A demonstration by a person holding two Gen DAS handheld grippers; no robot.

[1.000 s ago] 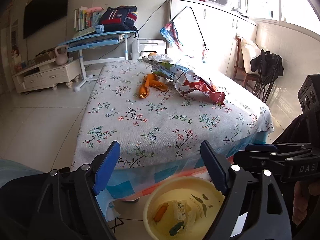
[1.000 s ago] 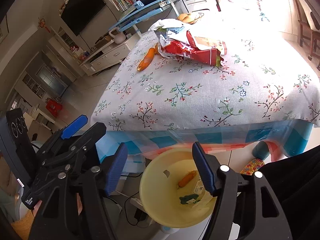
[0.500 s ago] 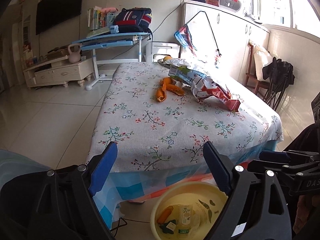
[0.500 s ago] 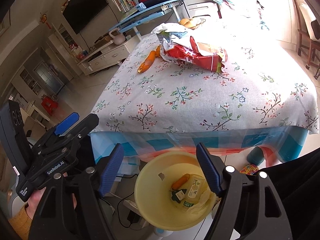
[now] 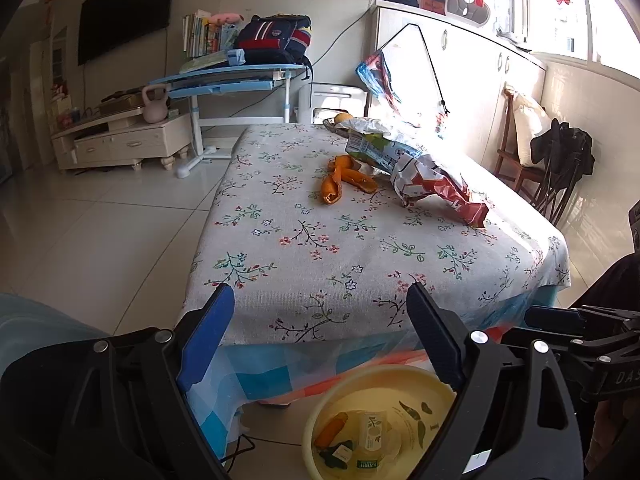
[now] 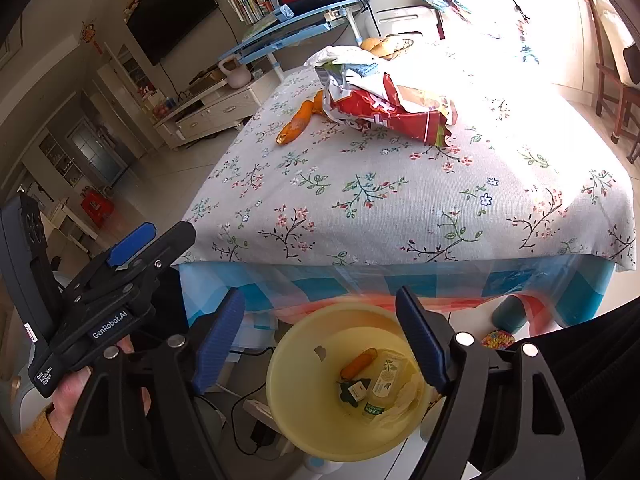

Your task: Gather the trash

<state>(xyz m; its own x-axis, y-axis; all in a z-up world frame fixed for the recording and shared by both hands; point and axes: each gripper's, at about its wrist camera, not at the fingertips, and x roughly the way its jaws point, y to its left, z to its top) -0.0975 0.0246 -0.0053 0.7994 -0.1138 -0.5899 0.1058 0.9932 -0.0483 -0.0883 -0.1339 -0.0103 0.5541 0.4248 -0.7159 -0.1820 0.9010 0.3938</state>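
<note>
I hold both grippers back at the near edge of the surface (image 5: 360, 248), above the yellow basin (image 6: 304, 392) on the floor, because that is where the trash goes. The left gripper (image 5: 320, 340) stands wide open with nothing between its blue pads. The right gripper (image 6: 320, 336) is empty too, its jaws having just been opening over the basin.

In the basin lie a bit of orange peel (image 6: 358, 362), a clear plastic cup with a label (image 6: 386, 378) and a small dark scrap (image 6: 352, 390).

The rest waits at about twelve o'clock, well apart from me: a crumpled red and white snack bag (image 5: 436, 186), a blue and green wrapper (image 5: 380, 150) partly over it, and curled orange peel (image 5: 344, 180) at its ten o'clock side. All look light and limp, so I judge a pinch on a fold should lift each.
</note>
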